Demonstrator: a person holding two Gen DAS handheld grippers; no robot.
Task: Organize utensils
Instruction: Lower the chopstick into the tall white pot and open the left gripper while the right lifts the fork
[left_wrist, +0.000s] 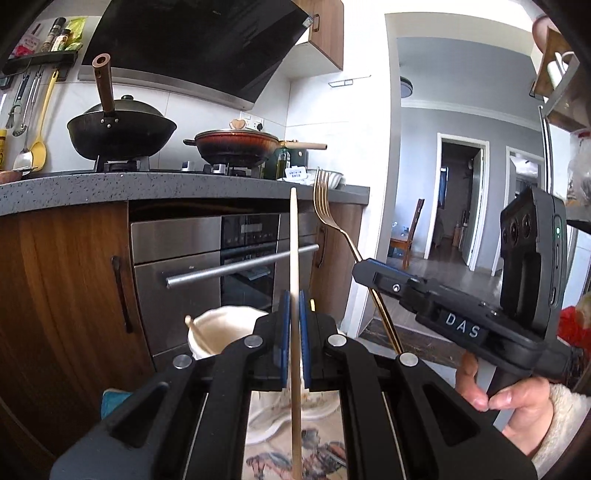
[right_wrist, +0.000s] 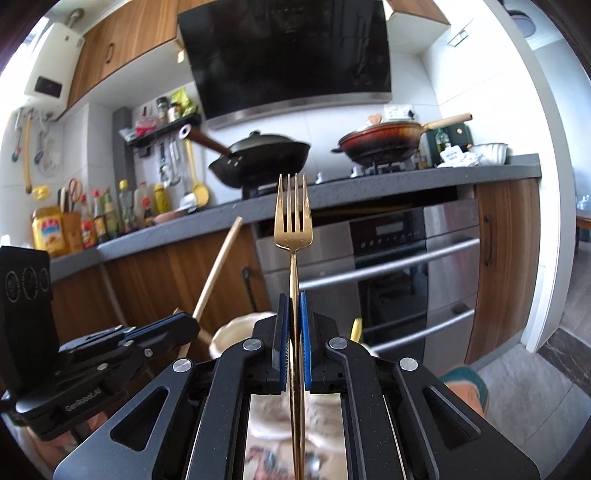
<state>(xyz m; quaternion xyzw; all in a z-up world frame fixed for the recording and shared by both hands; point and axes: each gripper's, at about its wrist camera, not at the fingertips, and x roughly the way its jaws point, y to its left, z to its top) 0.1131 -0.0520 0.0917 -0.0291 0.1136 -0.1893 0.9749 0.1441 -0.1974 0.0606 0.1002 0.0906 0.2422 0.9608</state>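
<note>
**Utensils lifted, not yet sorted**

Clamping chopstick (left_wrist: 294, 258) upright in left gripper (left_wrist: 294, 314). Clamping gold fork (right_wrist: 293, 218), tines up, in right gripper (right_wrist: 294, 317). Hovering both above white holder (left_wrist: 207, 328). Judging placement as remaining; one more stick showing inside holder.

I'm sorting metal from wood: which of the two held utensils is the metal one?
The gold fork in the right tool; its four tines set it apart from the plain wooden chopstick in the left tool.
</note>
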